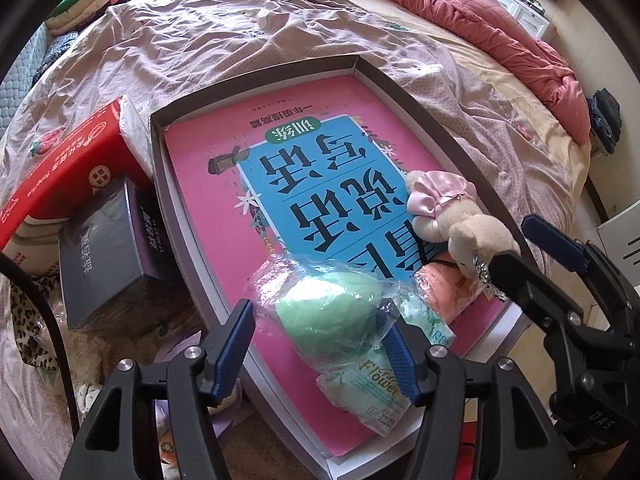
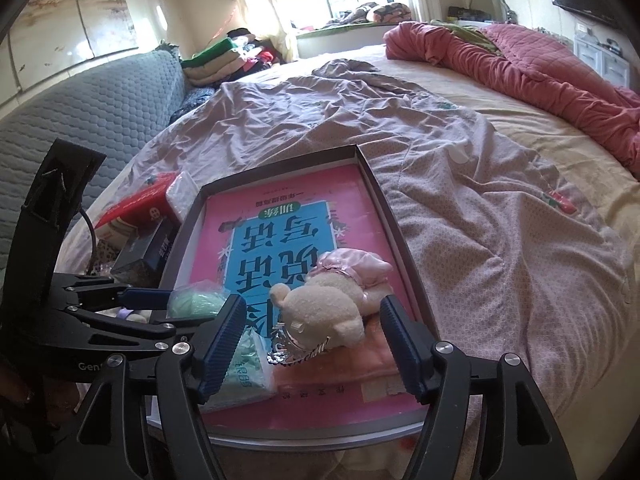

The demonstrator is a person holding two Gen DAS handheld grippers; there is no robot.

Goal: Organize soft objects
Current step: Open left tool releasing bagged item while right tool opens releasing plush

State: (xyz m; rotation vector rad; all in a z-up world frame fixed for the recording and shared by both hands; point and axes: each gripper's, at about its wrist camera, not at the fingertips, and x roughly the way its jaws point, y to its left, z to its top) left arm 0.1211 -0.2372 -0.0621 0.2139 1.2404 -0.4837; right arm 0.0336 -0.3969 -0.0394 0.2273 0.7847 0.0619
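While the plush bear (image 2: 320,312) lies on its side in the near right corner of the tray (image 2: 370,168), its head points toward the right gripper (image 2: 314,344) and its pink-skirted body runs away up the tray, so its long axis lies roughly along the line that gripper points. The right gripper's jaws stand wide to either side of the bear's head and no pad touches it: nothing is held. A close along this line would, I judge, take the head across its width.

Just left of the bear sits the green ball (image 1: 324,320), wrapped in clear film, resting on a tissue pack (image 1: 380,388). The left gripper (image 1: 318,352) straddles it from almost straight above, with its jaws partly apart; the right pad looks close against the film, but whether it presses I cannot tell, and the left pad stands clear. A folded peach cloth (image 1: 444,284) lies under the bear's head.

Each gripper is therefore nearest its own thing: left for the ball, right for the bear.

All of these rest on a pink book (image 1: 208,168) lining the tray, which sits on the bed (image 2: 500,220) with boxes (image 1: 104,248) beside its left wall.
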